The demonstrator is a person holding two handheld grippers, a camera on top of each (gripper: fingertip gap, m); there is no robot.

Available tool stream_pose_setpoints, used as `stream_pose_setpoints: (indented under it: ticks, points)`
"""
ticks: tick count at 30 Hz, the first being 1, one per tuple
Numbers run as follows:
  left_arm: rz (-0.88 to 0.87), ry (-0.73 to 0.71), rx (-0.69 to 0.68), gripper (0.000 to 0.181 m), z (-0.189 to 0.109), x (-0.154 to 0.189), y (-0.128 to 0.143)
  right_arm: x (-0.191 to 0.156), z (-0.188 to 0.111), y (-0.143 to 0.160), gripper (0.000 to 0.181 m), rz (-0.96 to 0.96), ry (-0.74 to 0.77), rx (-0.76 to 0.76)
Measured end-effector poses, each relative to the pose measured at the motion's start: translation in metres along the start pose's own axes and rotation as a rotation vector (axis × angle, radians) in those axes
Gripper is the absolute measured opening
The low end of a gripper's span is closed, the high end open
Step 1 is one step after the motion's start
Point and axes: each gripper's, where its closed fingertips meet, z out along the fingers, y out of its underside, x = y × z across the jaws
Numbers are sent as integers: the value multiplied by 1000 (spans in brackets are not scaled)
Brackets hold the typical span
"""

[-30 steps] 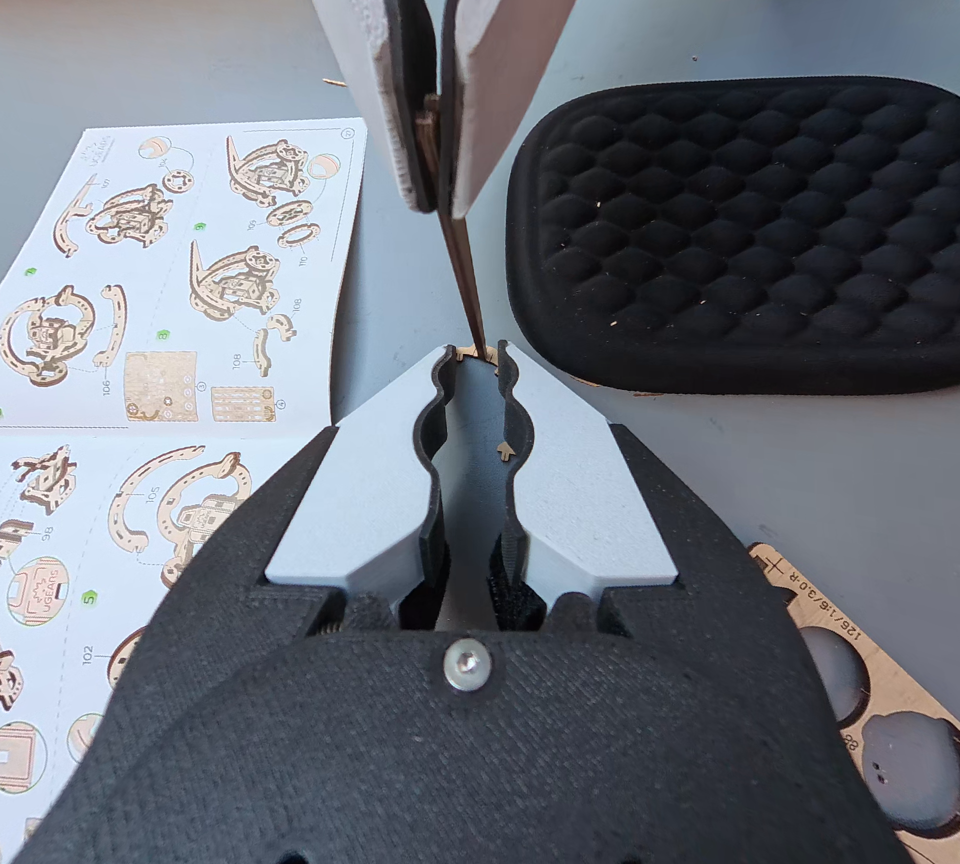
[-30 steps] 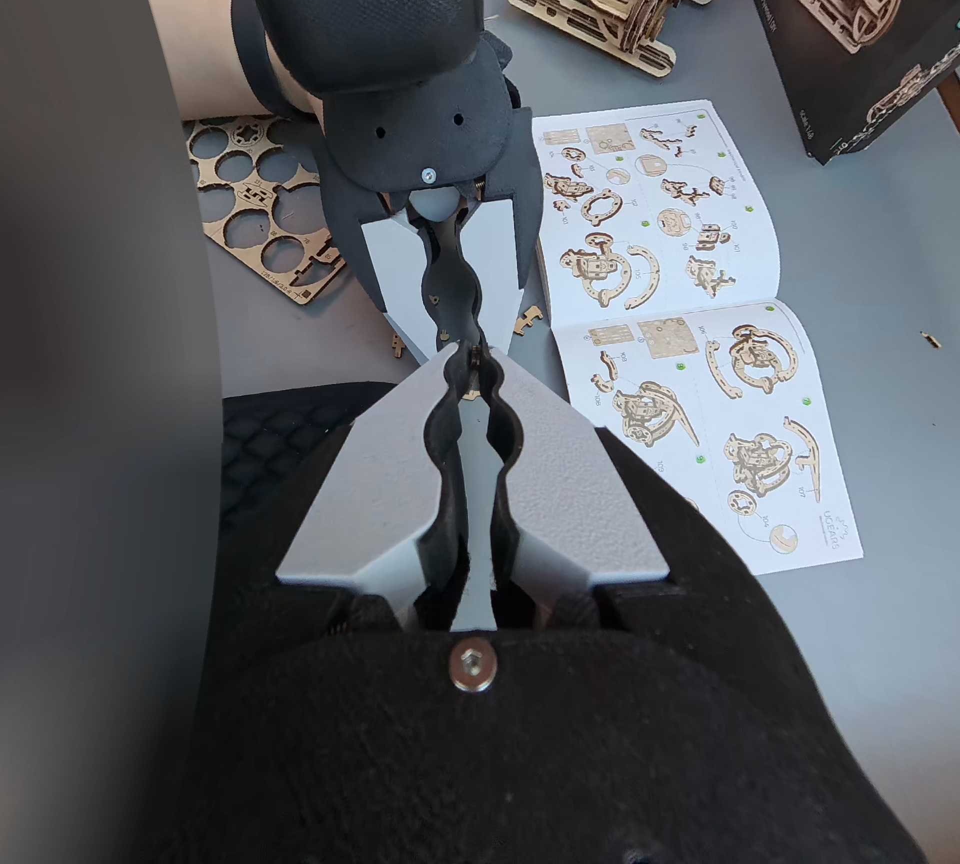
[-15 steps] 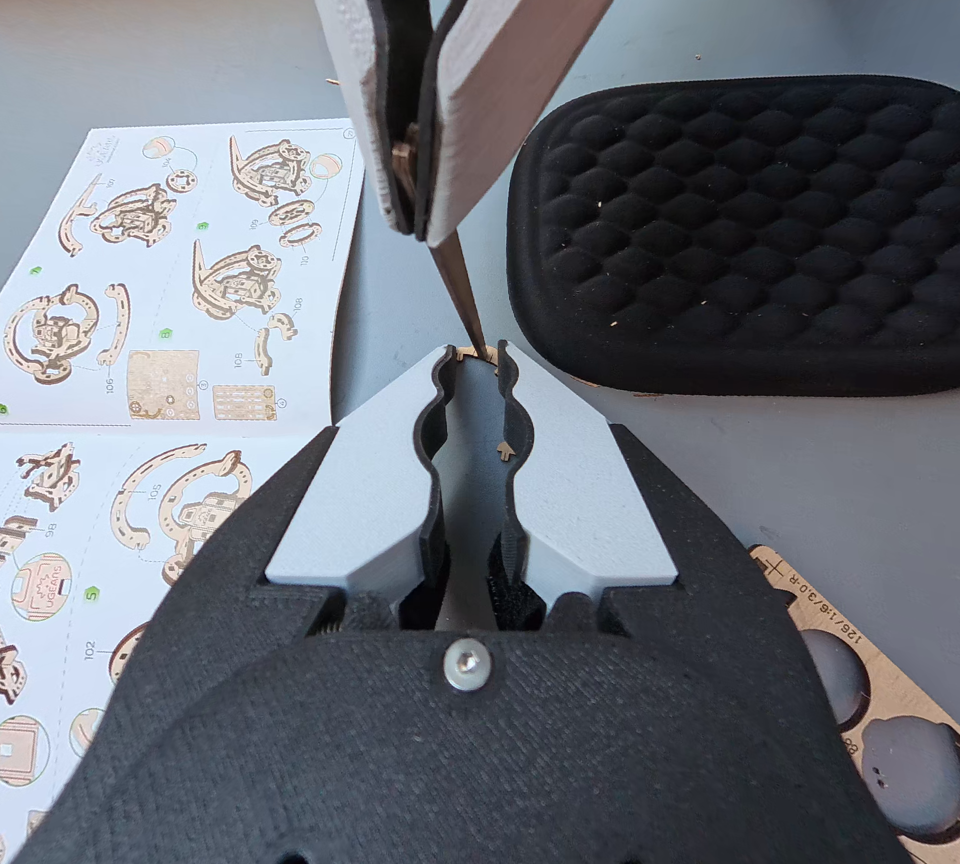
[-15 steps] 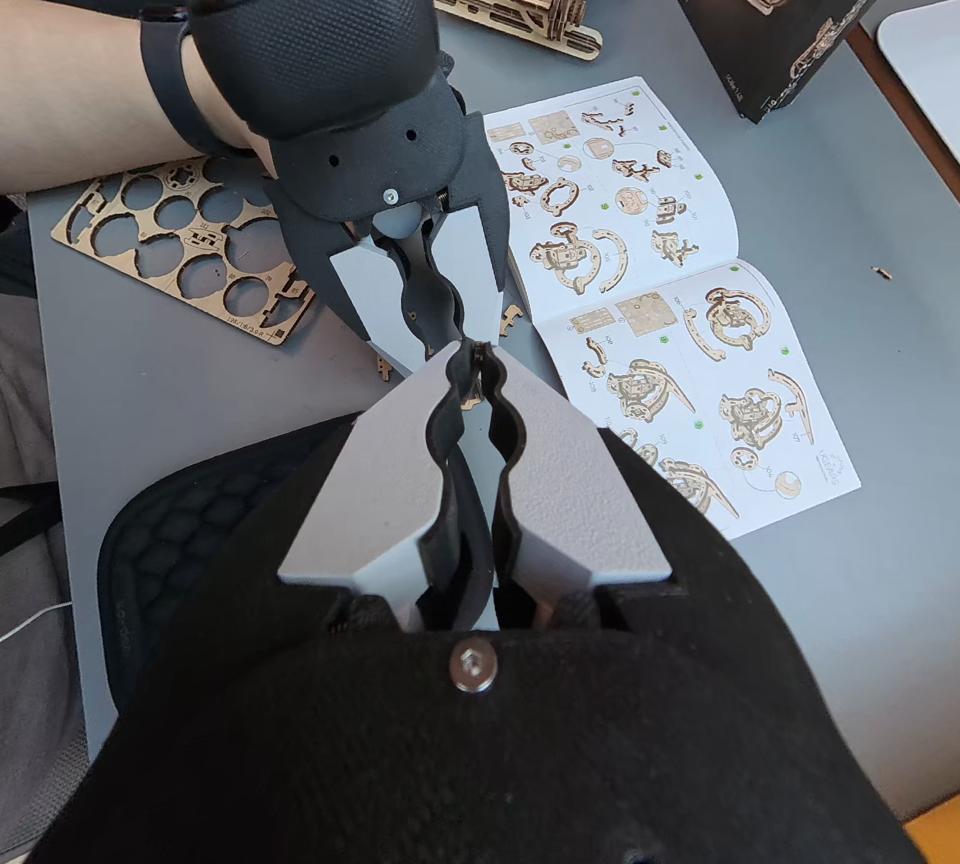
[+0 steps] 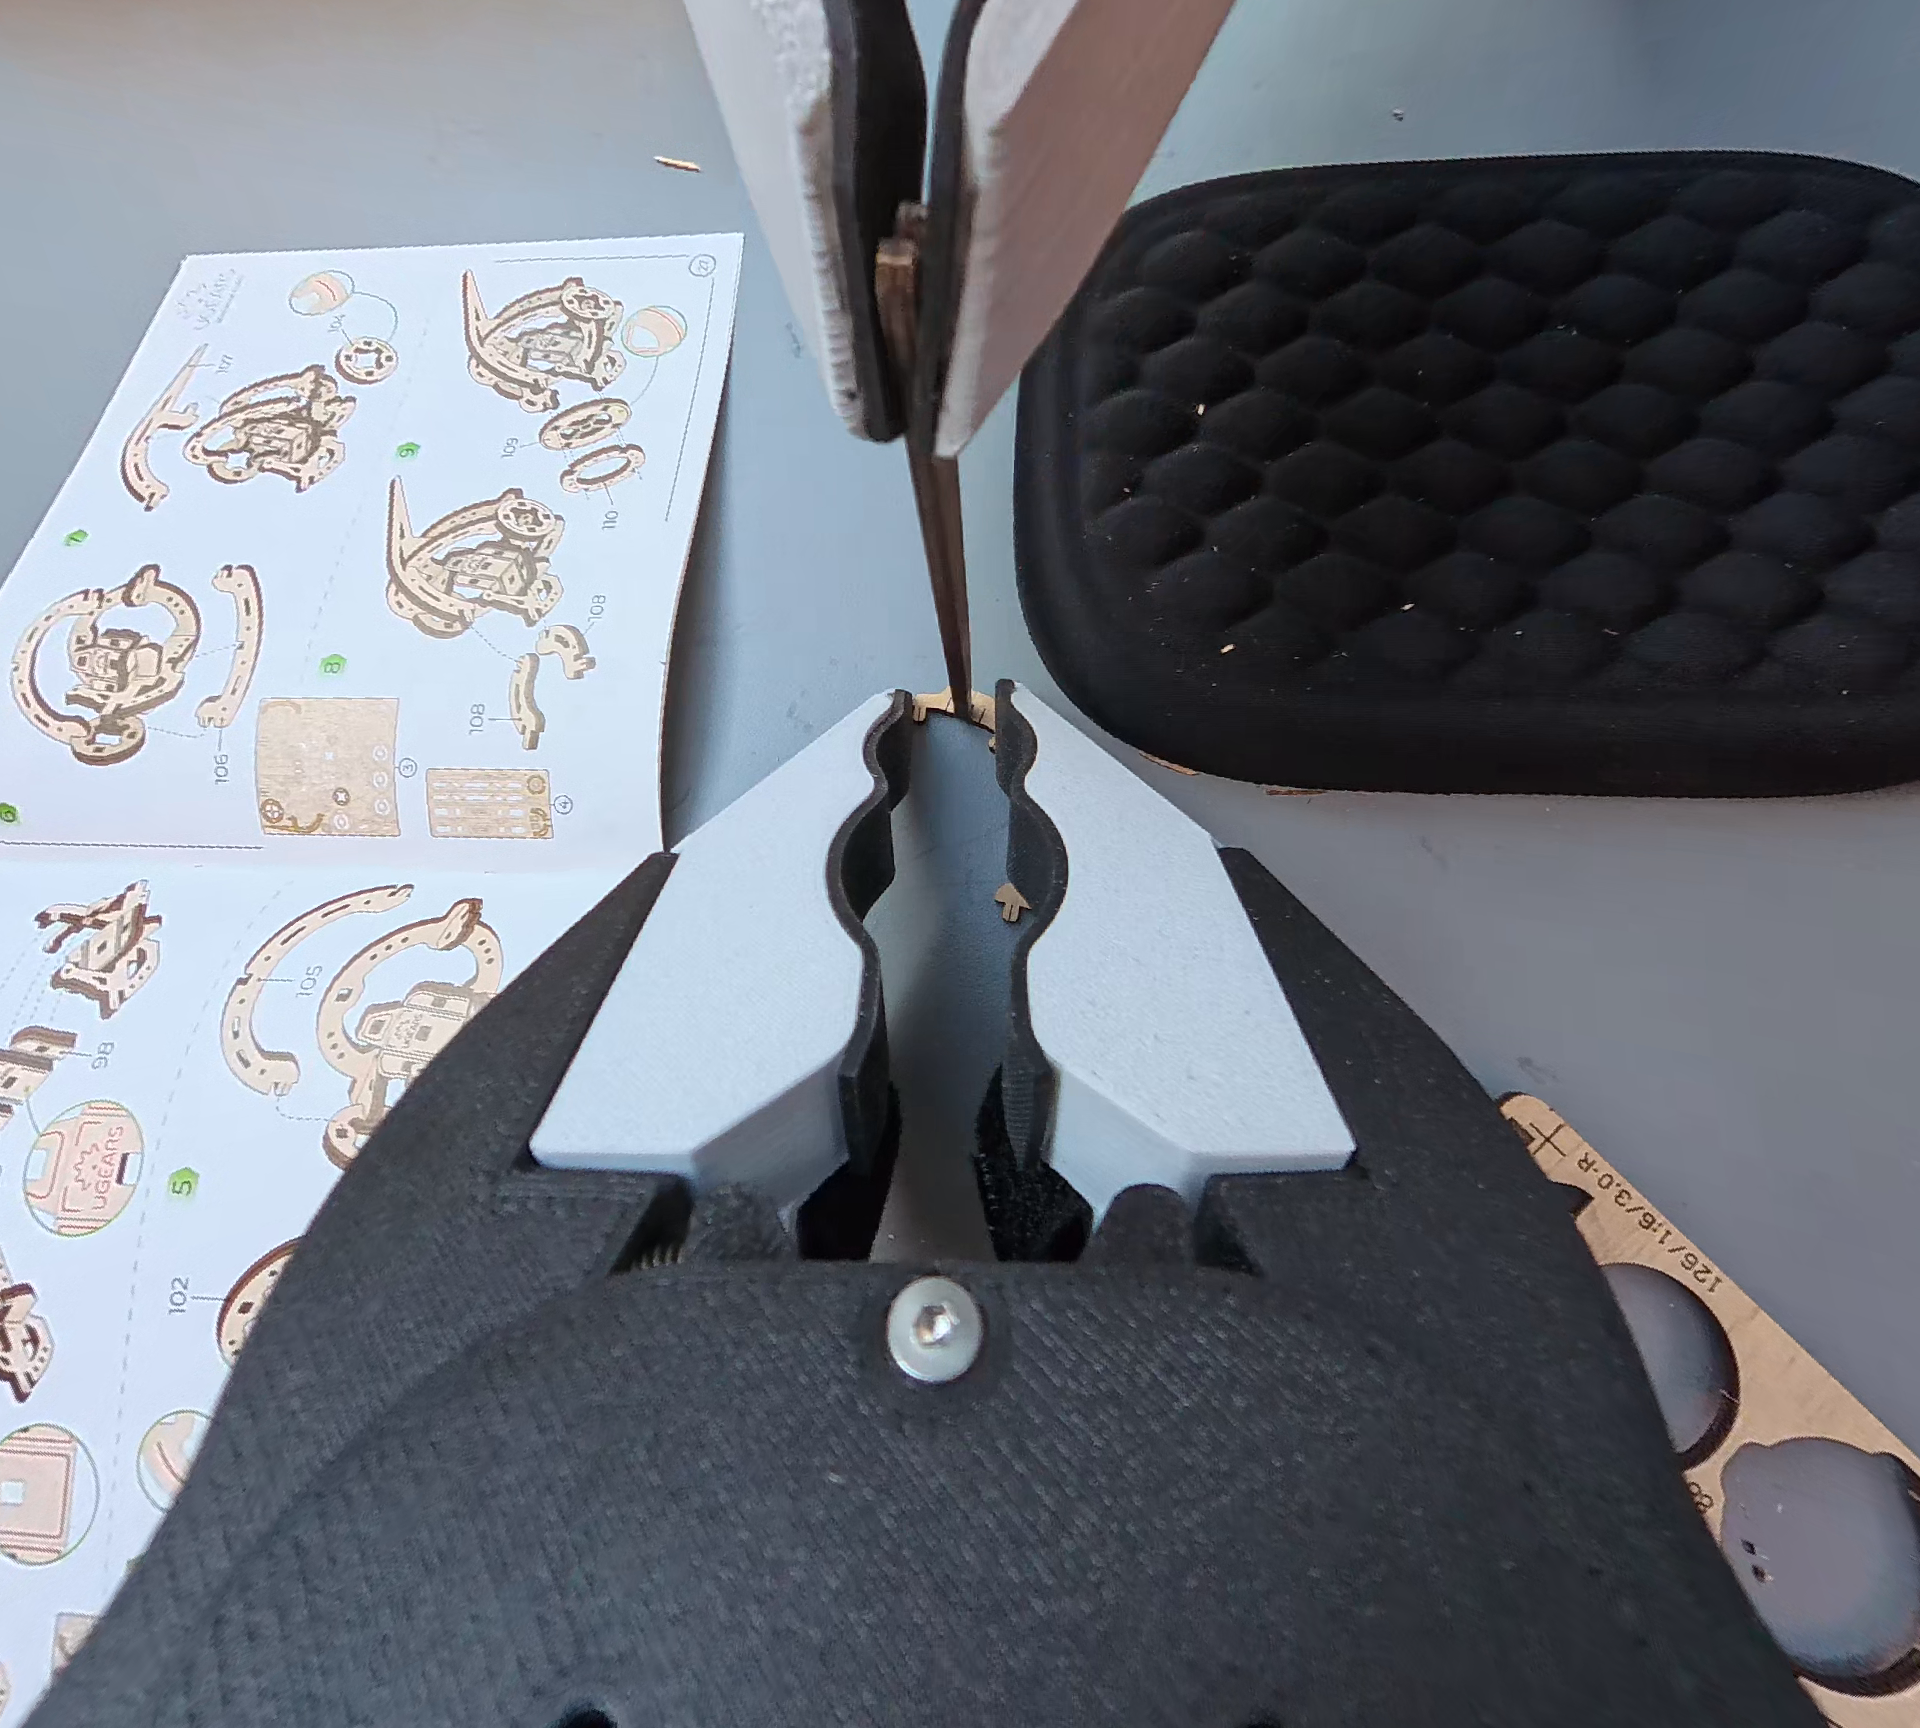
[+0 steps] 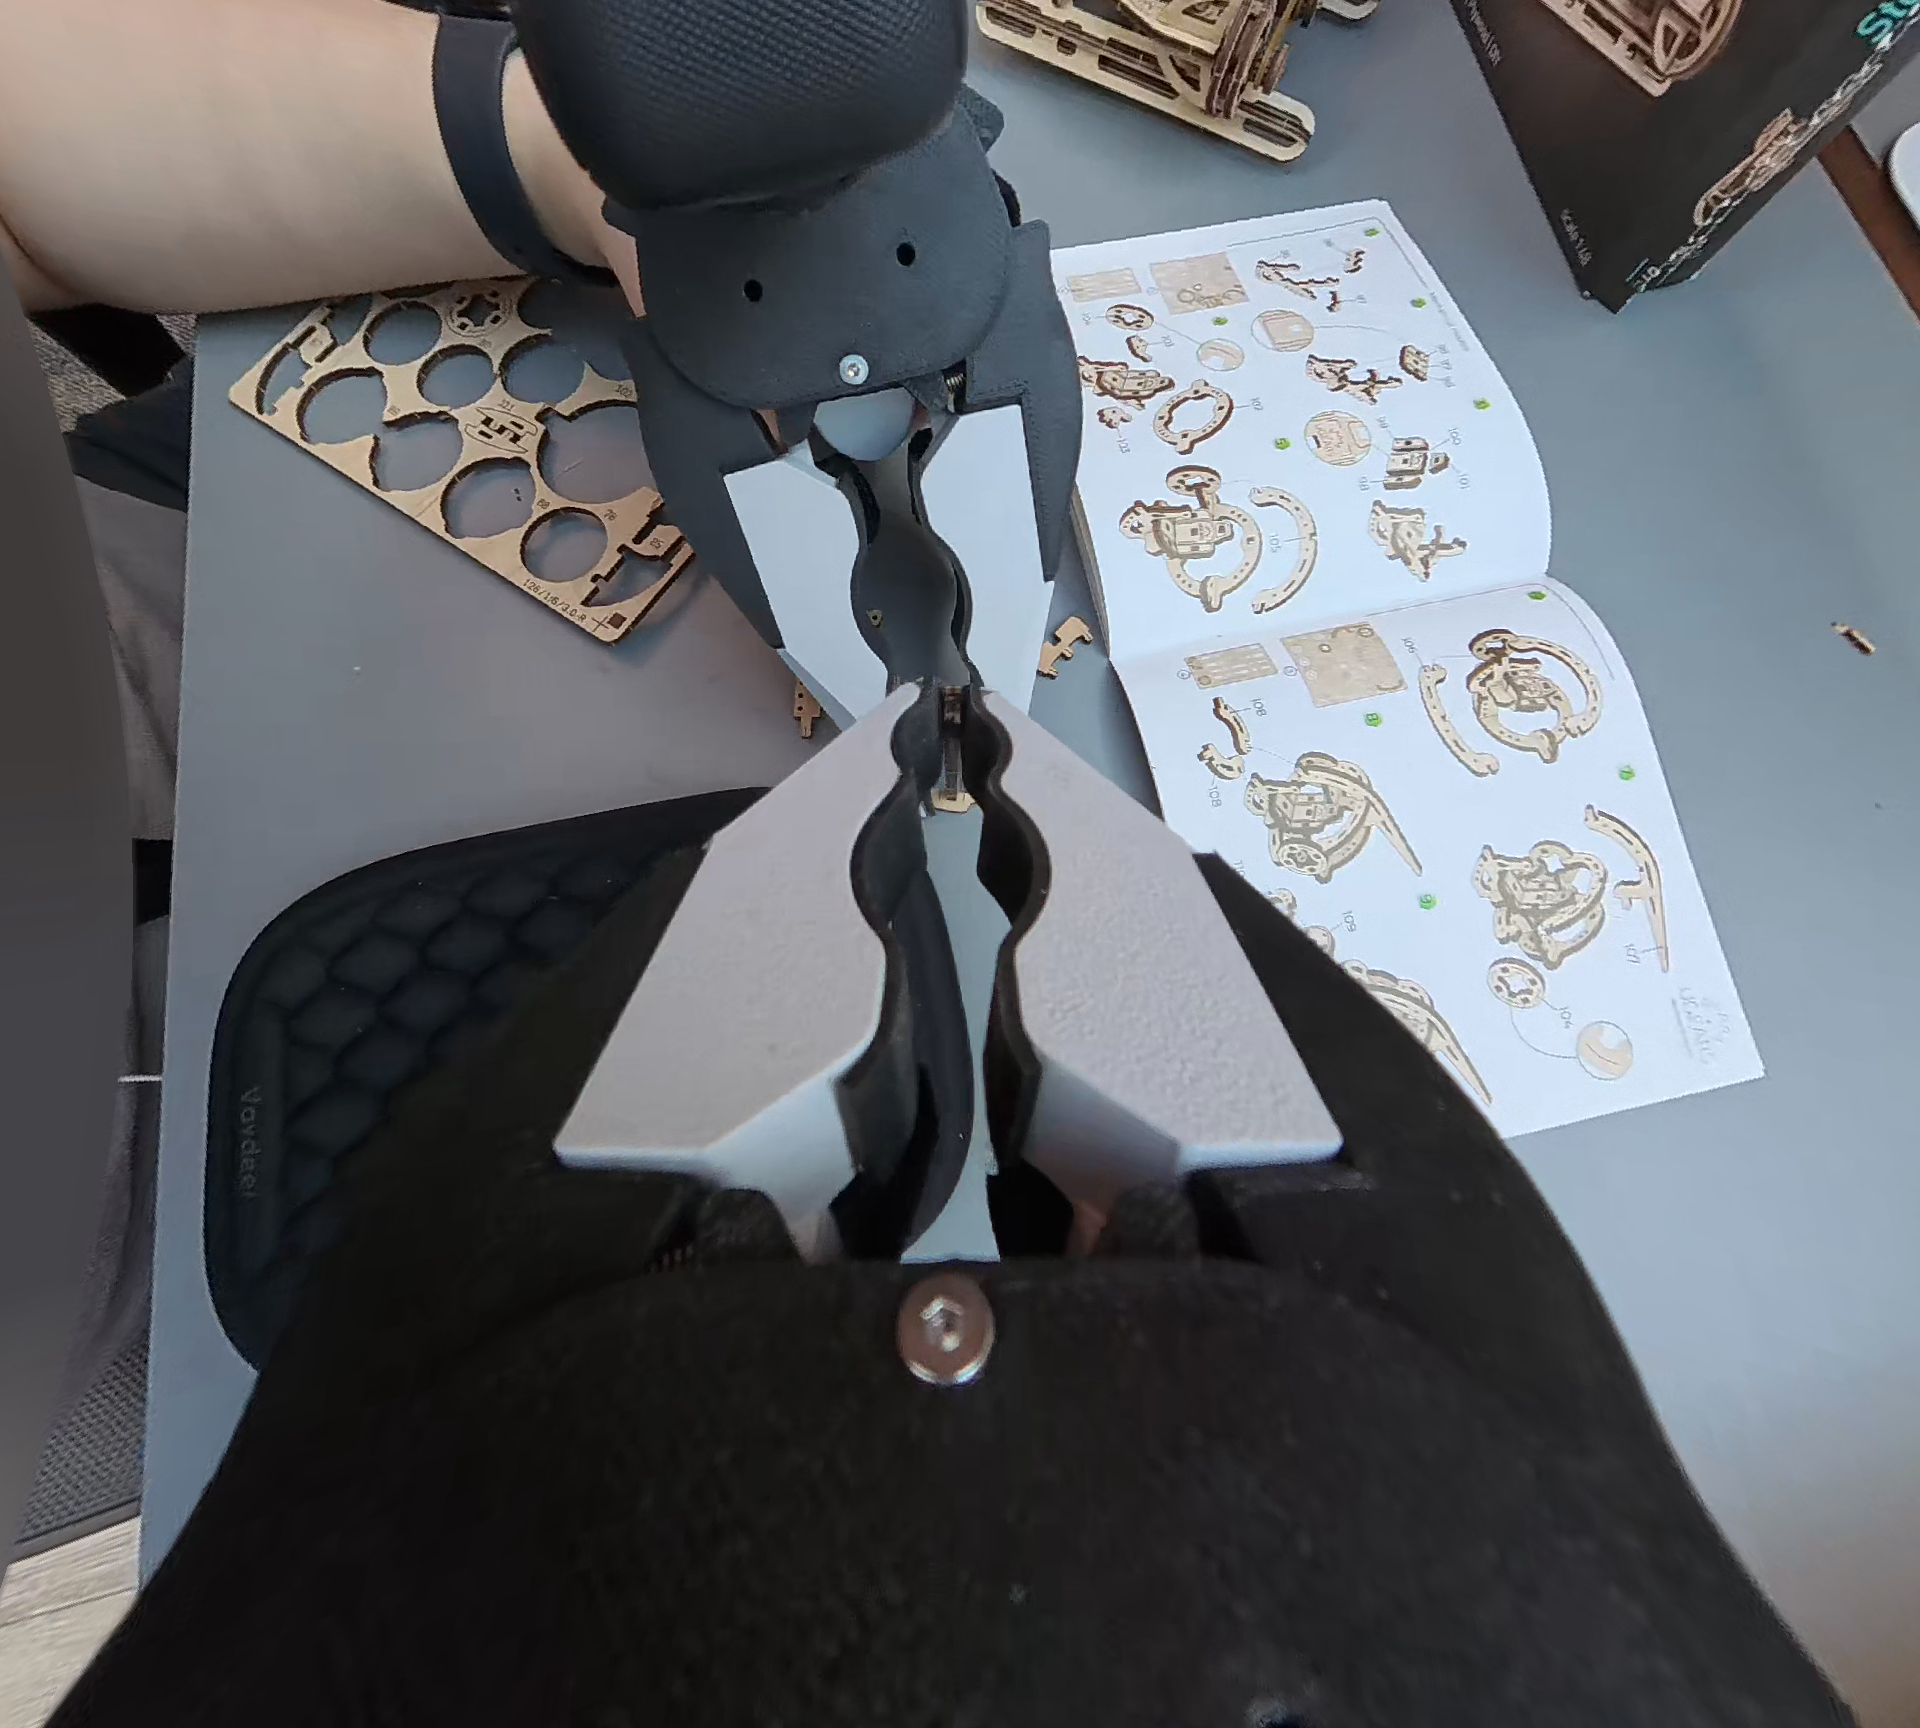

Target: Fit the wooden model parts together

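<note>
Right gripper fingers clamped on thin wooden strip, left gripper fingers pinching small wooden piece (strip tip touching).

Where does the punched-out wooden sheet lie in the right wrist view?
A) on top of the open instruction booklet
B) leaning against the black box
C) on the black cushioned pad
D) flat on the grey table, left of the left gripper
D: the punched-out wooden sheet lies flat on the grey table, left of the left gripper and under the person's forearm, apart from the instruction booklet.
</note>
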Motion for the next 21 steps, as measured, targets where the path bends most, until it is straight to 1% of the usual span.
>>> stream_pose_setpoints:
  ticks: [4, 11, 17, 21]
  points:
    - [-4, 3, 1, 14, 0, 0, 0, 4, 0, 0, 3, 14, 15, 6]
    - [-3, -6, 1, 14, 0, -1, 0, 9, -2, 1, 2, 54, -16, 27]
    - [-33, 9, -19, 29, -6, 0, 4, 19, -19, -11, 1, 84, -1, 114]
    - [-49, 10, -4, 29, -11, -2, 3, 20, -14, -5, 2, 144, -26, 103]
